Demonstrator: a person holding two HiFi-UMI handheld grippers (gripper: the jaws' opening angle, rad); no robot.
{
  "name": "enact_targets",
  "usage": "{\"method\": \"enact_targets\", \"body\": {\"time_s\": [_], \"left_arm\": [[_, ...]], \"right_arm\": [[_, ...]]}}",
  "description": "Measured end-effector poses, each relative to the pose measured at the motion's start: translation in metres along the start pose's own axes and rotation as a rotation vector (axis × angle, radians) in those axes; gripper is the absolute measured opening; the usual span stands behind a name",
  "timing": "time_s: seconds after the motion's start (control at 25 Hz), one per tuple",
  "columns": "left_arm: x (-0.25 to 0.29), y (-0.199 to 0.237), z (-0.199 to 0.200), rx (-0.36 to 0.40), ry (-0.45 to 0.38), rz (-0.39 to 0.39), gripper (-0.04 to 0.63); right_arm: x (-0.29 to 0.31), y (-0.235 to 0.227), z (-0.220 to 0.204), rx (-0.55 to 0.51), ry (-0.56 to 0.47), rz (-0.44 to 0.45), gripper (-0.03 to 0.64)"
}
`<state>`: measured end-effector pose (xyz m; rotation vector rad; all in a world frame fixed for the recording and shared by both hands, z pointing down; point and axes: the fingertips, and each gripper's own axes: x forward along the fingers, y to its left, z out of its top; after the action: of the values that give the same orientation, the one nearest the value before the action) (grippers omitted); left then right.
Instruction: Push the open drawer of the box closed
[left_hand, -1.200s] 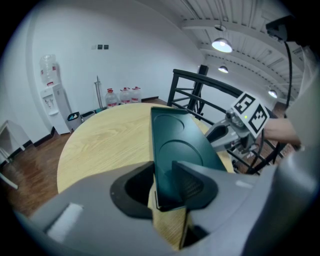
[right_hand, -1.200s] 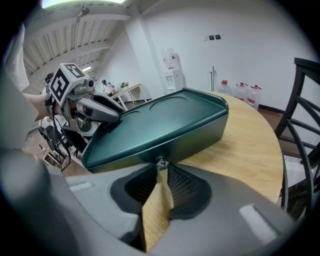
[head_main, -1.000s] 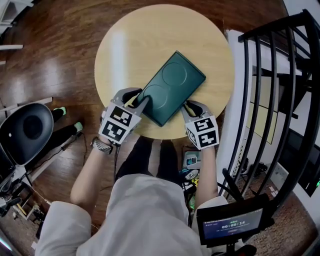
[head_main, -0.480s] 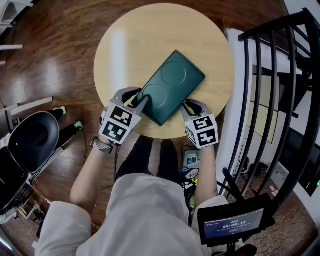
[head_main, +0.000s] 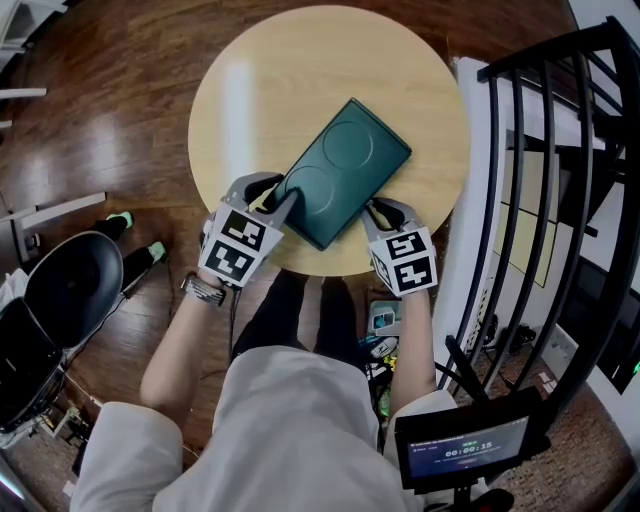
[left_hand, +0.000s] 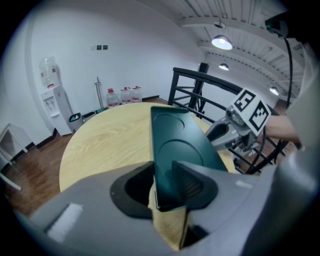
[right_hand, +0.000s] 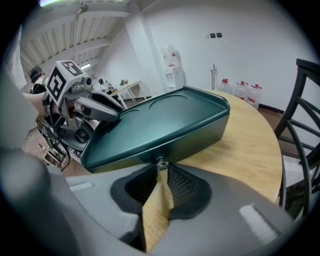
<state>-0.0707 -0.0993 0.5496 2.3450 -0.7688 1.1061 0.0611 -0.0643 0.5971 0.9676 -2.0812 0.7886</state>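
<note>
- My left gripper (head_main: 283, 205) sits at the near left corner of the box (head_main: 345, 175). Its jaws stand fairly wide and are clamped on that corner, one finger lying on the green lid and the other against the box's side.
- My right gripper (head_main: 375, 210) comes in at the box's near right side. Its jaws are drawn narrow, and their tips pinch the small metal knob (right_hand: 160, 162) on that side.
- The drawer front (right_hand: 186, 145) that carries the knob looks flush with the rest of the box's side. In the right gripper view I can make out no part of it standing out.
- The box is dark green and flat, with two round hollows in its lid. It lies slantwise on the near half of the table (head_main: 300, 80), with its near end close to the table's edge, between my two grippers.
- The table is round, with a pale wooden top, and its far half is bare.
- Beyond and around it is dark wooden floor (head_main: 90, 120), with a black chair (head_main: 60, 290) to my left and a black railing (head_main: 560, 200) to my right.
- Farthest off, against the white wall, stand a water dispenser (left_hand: 50, 95) and some large bottles (left_hand: 122, 95).
</note>
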Motion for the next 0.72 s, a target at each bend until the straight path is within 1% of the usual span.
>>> {"method": "enact_targets", "body": {"time_s": [0.56,0.72], "left_arm": [[0.0002,-0.0002,-0.0014,0.001,0.013,0.006,0.127],[-0.0003,-0.0002,-0.0020,-0.038,-0.008,0.001,0.129]], "right_arm": [[0.0022,-0.0011,0.0014,0.007,0.001,-0.004,0.067],[0.0011,-0.0011,-0.0006,0.004,-0.032,-0.013,0.067]]}}
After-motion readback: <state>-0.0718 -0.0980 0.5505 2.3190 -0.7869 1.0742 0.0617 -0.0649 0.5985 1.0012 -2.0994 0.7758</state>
